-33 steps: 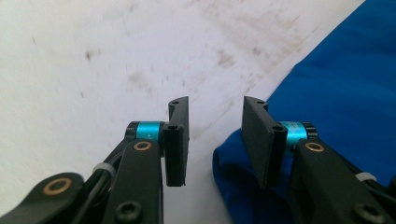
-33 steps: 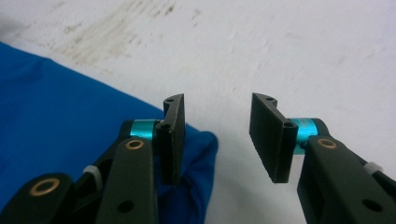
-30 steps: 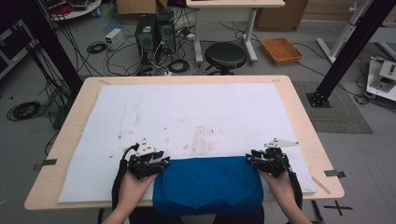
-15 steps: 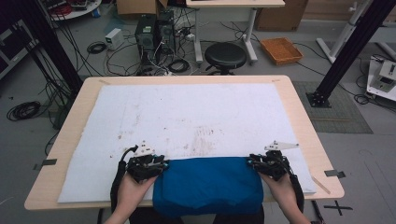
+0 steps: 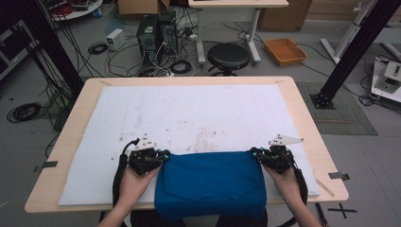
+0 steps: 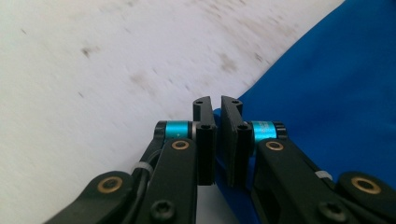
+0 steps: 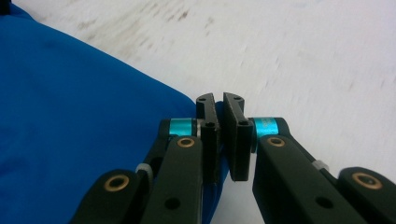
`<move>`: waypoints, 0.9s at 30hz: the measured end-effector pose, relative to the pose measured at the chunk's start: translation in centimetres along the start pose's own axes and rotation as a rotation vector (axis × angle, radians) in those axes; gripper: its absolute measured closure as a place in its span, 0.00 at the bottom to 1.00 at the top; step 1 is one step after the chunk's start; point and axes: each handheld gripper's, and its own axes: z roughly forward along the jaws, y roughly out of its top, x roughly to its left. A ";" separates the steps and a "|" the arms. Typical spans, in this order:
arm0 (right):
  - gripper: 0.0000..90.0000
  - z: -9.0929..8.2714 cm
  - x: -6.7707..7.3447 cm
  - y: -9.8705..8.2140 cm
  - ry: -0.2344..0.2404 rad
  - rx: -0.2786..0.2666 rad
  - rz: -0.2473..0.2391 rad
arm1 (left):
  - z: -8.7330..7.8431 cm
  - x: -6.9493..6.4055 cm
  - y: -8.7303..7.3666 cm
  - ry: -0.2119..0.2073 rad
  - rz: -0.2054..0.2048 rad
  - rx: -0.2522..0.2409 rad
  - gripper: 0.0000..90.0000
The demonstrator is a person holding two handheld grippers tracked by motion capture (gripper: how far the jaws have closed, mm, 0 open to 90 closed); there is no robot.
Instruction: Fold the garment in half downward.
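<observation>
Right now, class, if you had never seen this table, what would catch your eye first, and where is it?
The bright blue cloth stands out first, lying folded at the near edge of the stained white mat that covers the table. At its far corners the left gripper and the right gripper have just been closing, each pinching a corner of the fabric between its fingers. Beyond the table, a black round stool stands among tangled cables.

1. Ahead of us the white mat [image 5: 189, 113] on the bench [image 5: 302, 109] lies bare to its far edge; either hand could sweep forward freely.
2. The blue cloth [image 5: 210, 182] spans the near middle, between the left gripper [image 5: 158, 156] and right gripper [image 5: 257, 153].
3. Outward of each gripper, the mat lies open to the bench's side edges.
</observation>
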 end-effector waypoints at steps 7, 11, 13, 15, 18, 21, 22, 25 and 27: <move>0.95 2.7 -3.1 4.0 -0.036 -0.009 0.021 | 2.5 3.1 3.9 0.075 0.043 -0.001 0.94; 0.95 4.0 -4.4 5.7 -0.073 0.000 0.030 | 3.7 5.0 5.3 0.089 0.007 -0.024 0.94; 0.95 4.6 -4.9 6.2 -0.083 0.008 0.035 | 4.3 5.8 5.8 0.089 -0.002 -0.017 0.94; 0.95 5.0 -5.2 6.6 -0.092 0.006 0.037 | 4.6 6.1 6.0 0.089 -0.001 -0.005 0.94; 0.95 5.5 -5.4 6.9 -0.109 0.006 0.032 | 5.3 6.6 6.2 0.095 0.006 0.005 0.94; 0.95 5.9 -5.7 6.8 -0.114 0.015 0.037 | 5.9 6.9 6.3 0.098 0.012 0.026 0.94; 0.95 6.3 -5.9 6.7 -0.116 0.030 0.037 | 6.1 6.9 6.3 0.104 0.009 0.031 0.93; 0.88 6.5 -5.8 6.6 -0.135 0.032 0.029 | 6.2 6.8 6.3 0.117 0.003 0.036 0.85; 0.76 6.2 -5.7 6.7 -0.162 0.018 0.026 | 6.0 6.8 6.2 0.155 -0.016 0.036 0.72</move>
